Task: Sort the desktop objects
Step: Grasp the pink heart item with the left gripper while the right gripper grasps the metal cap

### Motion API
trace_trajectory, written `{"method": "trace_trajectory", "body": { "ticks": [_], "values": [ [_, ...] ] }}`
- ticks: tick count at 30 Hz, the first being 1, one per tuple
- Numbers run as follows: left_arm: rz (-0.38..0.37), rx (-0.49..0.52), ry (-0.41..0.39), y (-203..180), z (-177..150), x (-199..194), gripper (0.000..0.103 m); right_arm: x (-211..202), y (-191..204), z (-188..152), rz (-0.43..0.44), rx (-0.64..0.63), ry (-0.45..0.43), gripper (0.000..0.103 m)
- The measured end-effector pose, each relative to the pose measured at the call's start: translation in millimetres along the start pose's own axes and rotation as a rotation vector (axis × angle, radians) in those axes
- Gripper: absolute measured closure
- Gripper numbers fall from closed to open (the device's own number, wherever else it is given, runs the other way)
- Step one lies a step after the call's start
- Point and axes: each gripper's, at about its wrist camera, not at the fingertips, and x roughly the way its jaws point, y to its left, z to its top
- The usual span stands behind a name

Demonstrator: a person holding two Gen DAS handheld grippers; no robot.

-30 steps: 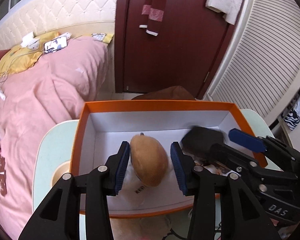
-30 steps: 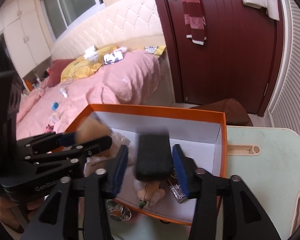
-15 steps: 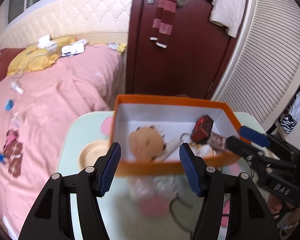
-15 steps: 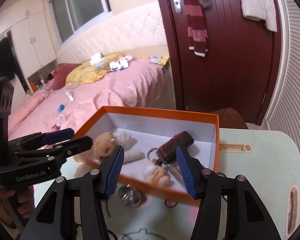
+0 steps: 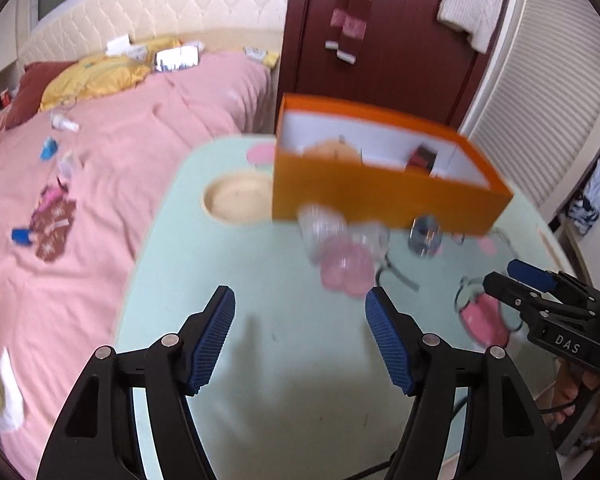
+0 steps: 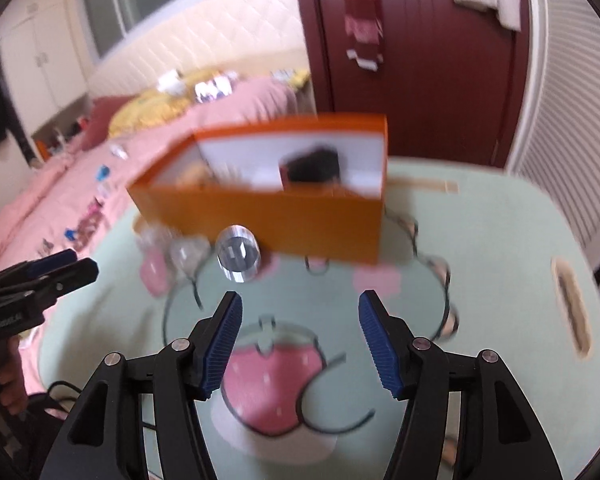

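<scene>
Flanking bare table point(image 5: 284, 380), both claws, left claw point(image 5: 300, 336) and right claw point(image 6: 300, 340), spread, empty; orange box point(image 5: 380, 196) long axis crosswise.

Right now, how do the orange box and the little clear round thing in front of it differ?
The box is opaque orange with white inner walls; the clear cylinder is see-through. The box is far larger and rectangular; the cylinder is small and round. The box is open-topped and holds things, among them a dark object; whether the cylinder holds anything is too blurred to tell. Both sit on the pale green table, beyond the open right gripper.
</scene>
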Motion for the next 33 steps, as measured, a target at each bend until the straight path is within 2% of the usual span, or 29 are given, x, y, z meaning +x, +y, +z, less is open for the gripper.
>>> {"method": "trace_trajectory", "body": {
  "ticks": [2,5,8,10,12,17,21,27,29,30,31,32,33],
  "values": [
    [0.019,0.009,0.006,-1.3,-4.1,6.5,0.034,7.3,0.5,-5.3,0.001,0.004,0.037,0.042],
    [0.049,0.023,0.015,-3.3,-10.2,16.1,0.033,10.7,4.2,-3.5,-0.016,-0.021,0.036,0.040],
    [0.095,0.048,0.018,-5.5,-13.5,21.5,0.024,14.2,12.6,-4.9,-0.050,-0.073,0.034,0.032],
    [0.087,0.054,0.016,-5.0,-13.5,21.5,0.024,18.8,19.7,-7.7,-0.072,-0.117,0.041,0.025],
    [0.072,0.065,0.018,-5.4,-13.1,21.9,0.024,21.8,22.8,-9.3,-0.069,-0.135,0.050,0.012],
    [0.042,0.077,0.019,-12.4,-5.4,21.9,0.024,24.9,22.3,-9.0,-0.061,-0.143,0.055,0.010],
    [0.053,0.113,0.014,-21.4,11.0,27.1,0.024,25.2,20.8,-9.3,-0.060,-0.143,0.053,0.010],
    [0.080,0.171,0.068,-31.3,32.0,56.9,0.024,25.5,20.5,-7.8,-0.061,-0.134,0.051,0.010],
    [0.039,0.151,0.068,-29.0,33.3,59.6,0.024,25.1,19.6,-7.5,-0.058,-0.128,0.049,0.010],
    [0.034,0.143,0.062,-27.4,31.9,58.5,0.025,25.0,19.3,-7.3,-0.059,-0.126,0.049,0.010],
    [0.028,0.137,0.055,-25.9,30.6,57.3,0.037,25.0,19.0,-7.2,-0.062,-0.124,0.049,0.010],
    [0.023,0.144,0.049,-25.8,29.3,54.9,0.055,24.8,18.6,-7.1,-0.062,-0.121,0.048,0.010],
    [0.019,0.150,0.045,-25.6,27.9,52.5,0.062,24.5,17.9,-6.9,-0.059,-0.117,0.046,0.010]
  ]
}}
